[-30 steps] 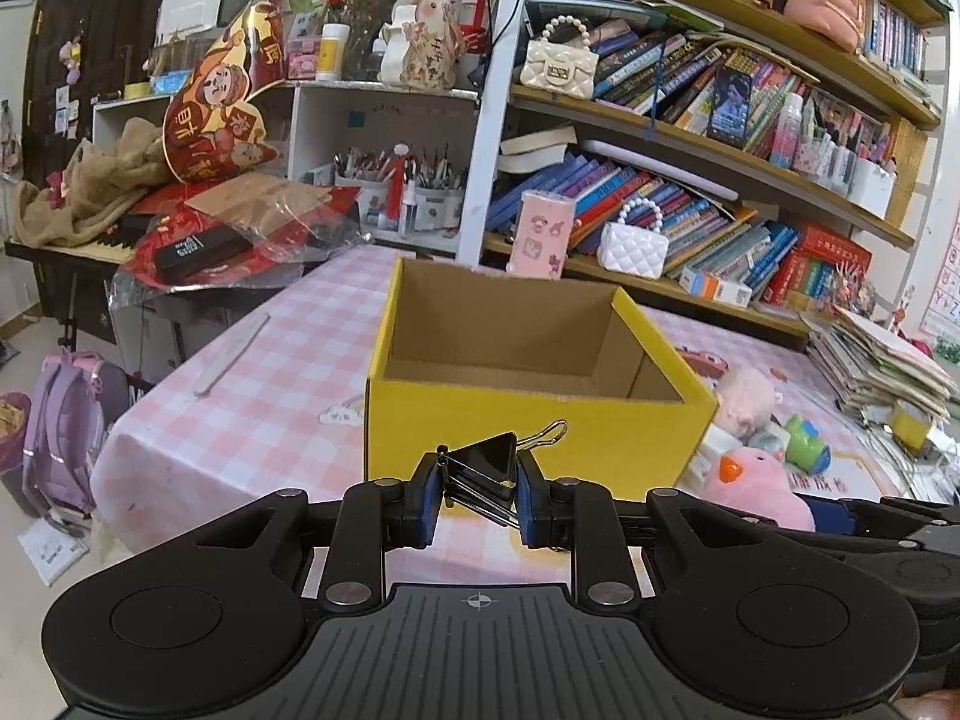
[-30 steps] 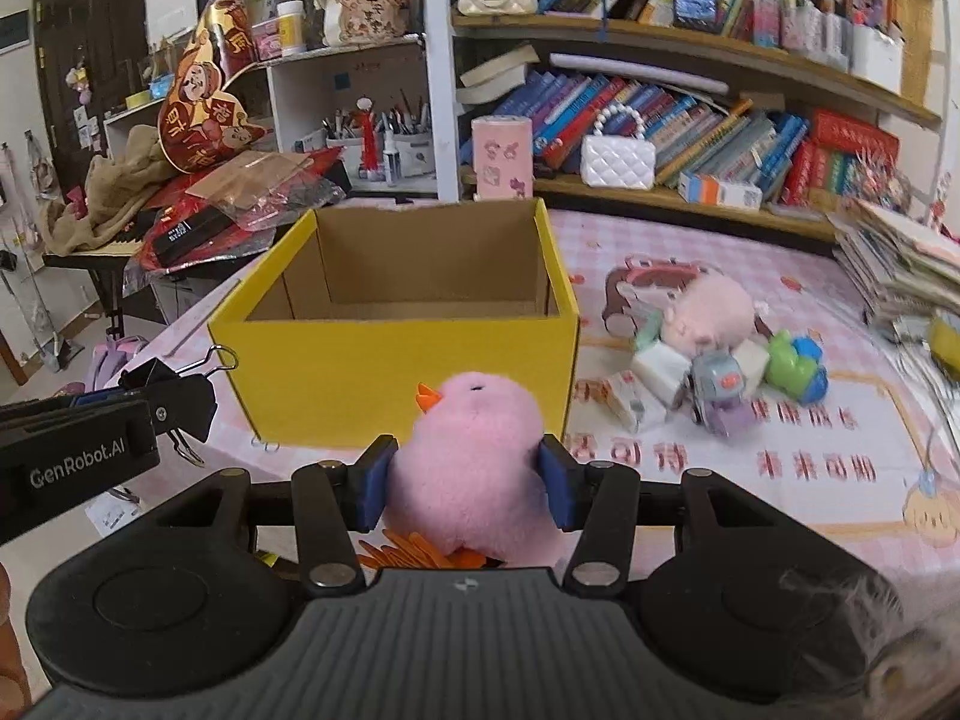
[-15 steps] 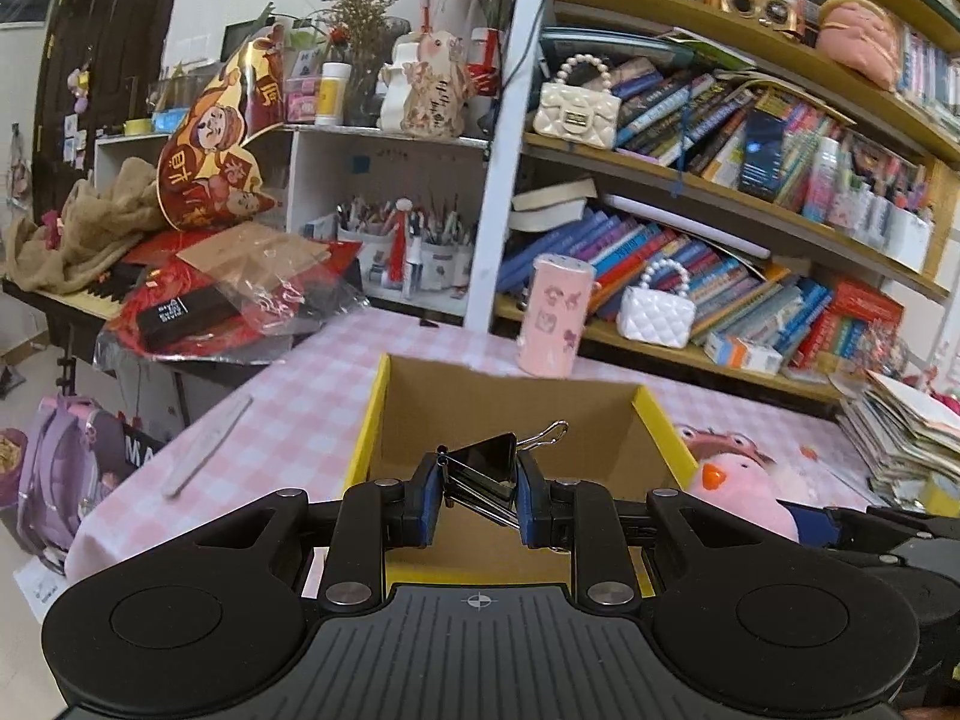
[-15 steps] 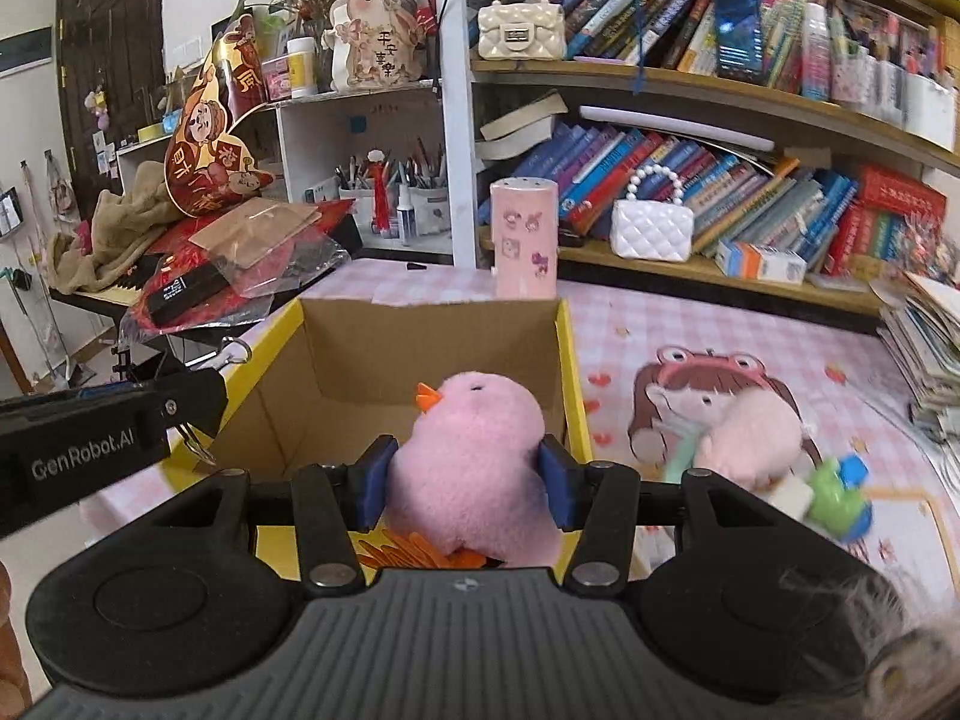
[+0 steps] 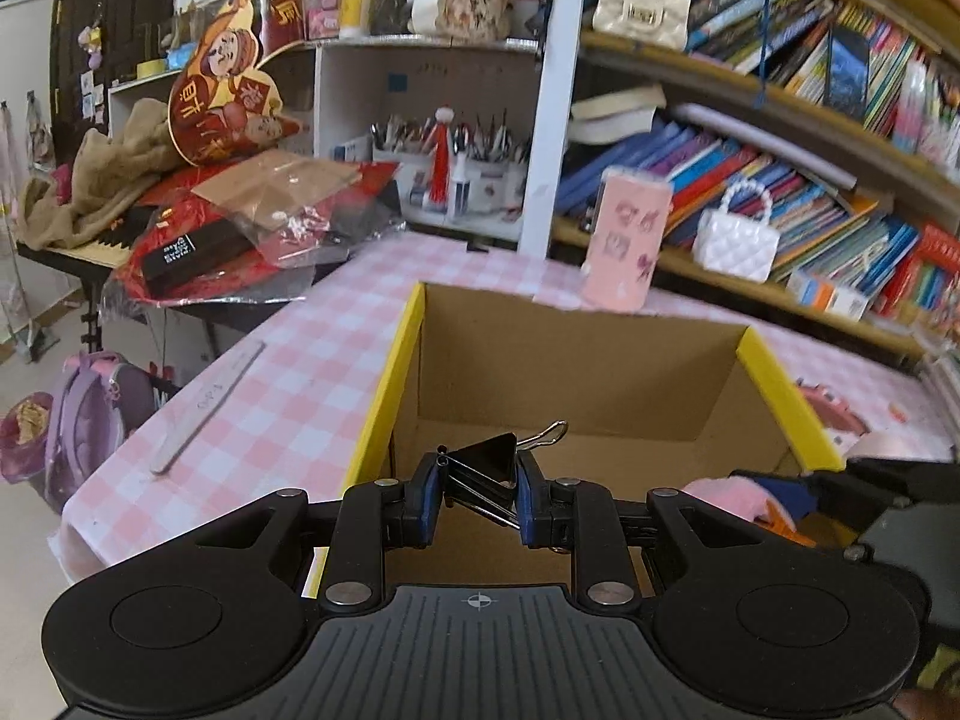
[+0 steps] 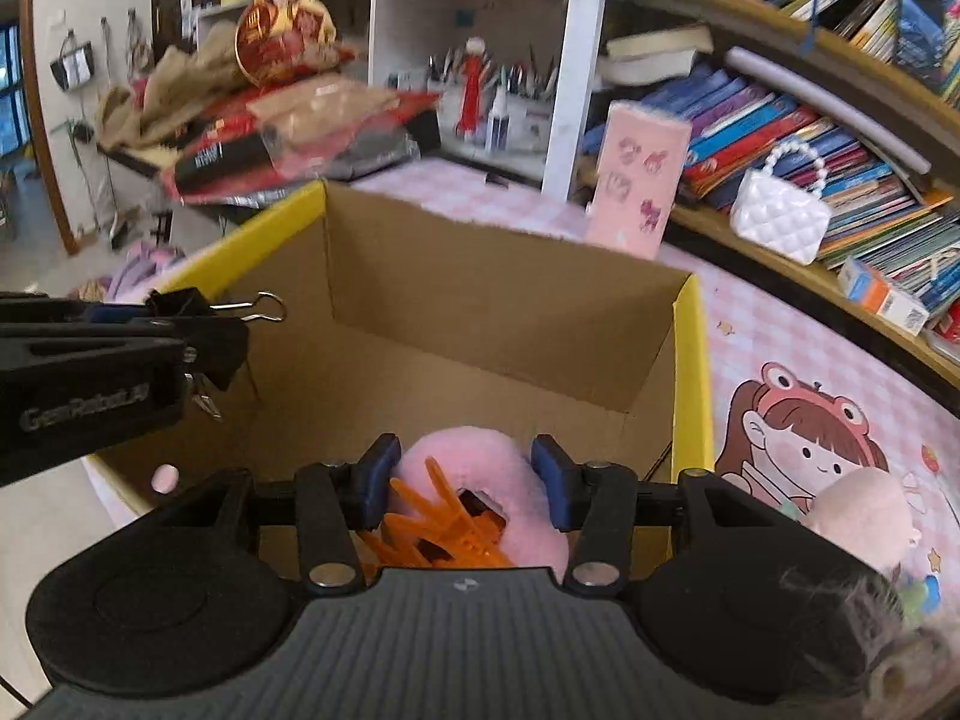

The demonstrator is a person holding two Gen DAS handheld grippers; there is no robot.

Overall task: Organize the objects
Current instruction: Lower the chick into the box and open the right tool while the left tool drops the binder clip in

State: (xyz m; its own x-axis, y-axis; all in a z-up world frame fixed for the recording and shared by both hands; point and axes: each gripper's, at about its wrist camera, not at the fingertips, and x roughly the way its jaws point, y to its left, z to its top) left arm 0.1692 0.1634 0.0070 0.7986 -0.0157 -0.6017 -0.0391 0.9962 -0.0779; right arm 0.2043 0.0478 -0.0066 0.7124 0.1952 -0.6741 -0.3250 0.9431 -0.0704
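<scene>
Both hand-held grippers over the open box

The left hand-held gripper (image 5: 477, 495) pinches a binder clip (image 5: 489, 465); the right hand-held gripper (image 6: 459, 480) squeezes a pink plush chick (image 6: 480, 480), both above the yellow cardboard box (image 6: 480, 300) on the worktop (image 5: 288, 372).

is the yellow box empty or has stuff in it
Empty, as far as shown: the yellow box shows only bare cardboard floor; the near corners are hidden.
</scene>
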